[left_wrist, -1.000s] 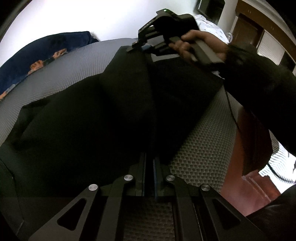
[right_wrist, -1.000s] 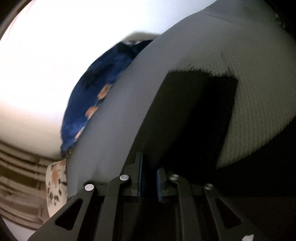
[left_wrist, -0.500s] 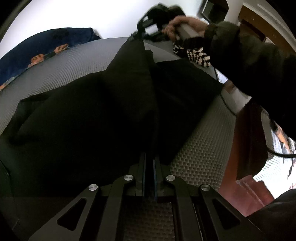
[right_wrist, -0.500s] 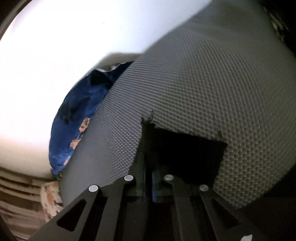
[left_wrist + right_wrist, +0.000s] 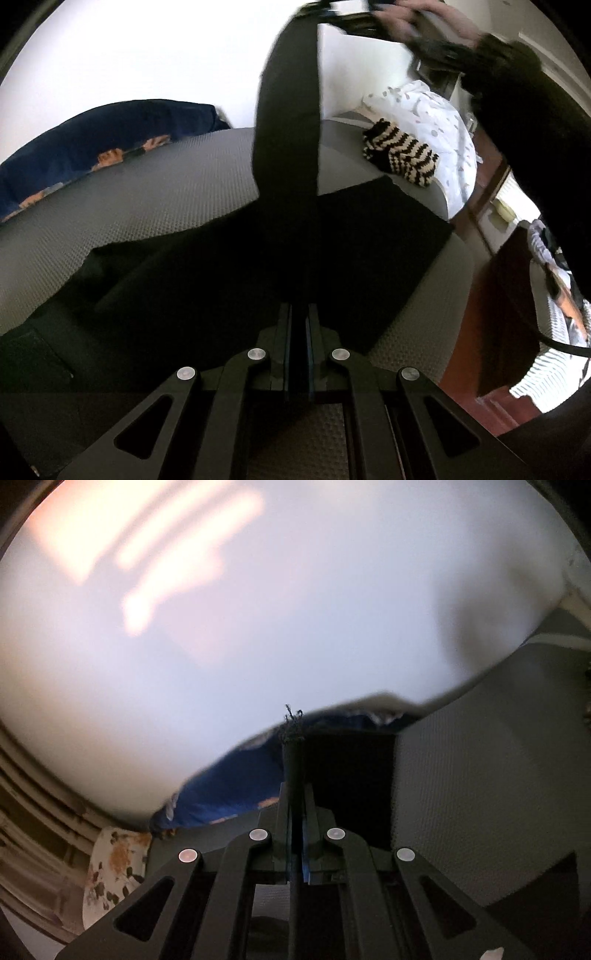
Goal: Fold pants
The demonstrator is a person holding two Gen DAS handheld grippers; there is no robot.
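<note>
Black fabric fills the near part of the left wrist view: the pants (image 5: 229, 280) lie spread on a grey textured pad (image 5: 147, 199), and the left gripper (image 5: 298, 332) is closed tight on their near edge, close above the pad. From that pinch a single leg (image 5: 288, 110) rises as a taut dark strip to the top of the frame, where the right gripper (image 5: 343, 14), blurred, holds its far end in a person's hand (image 5: 417, 22) with a dark sleeve (image 5: 535, 110) behind it. In the right wrist view the right gripper's (image 5: 295, 805) jaws are clamped on a thin fold of the same cloth, with frayed threads (image 5: 293, 716) poking out beyond the tips. The other leg lies flat on the pad to the right.

Beyond the pants, a black-and-cream striped knit (image 5: 400, 155) sits near the pad's far edge against a white spotted cloth (image 5: 436, 122), and a navy patterned cloth (image 5: 107, 136) lies along the left edge by the white wall.

By my reading, the fold has only begun: both ends of one leg are gripped and lifted, but nothing is laid over yet. Left to do: bring that leg across onto the other, smooth it, then fold lengthwise.
</note>
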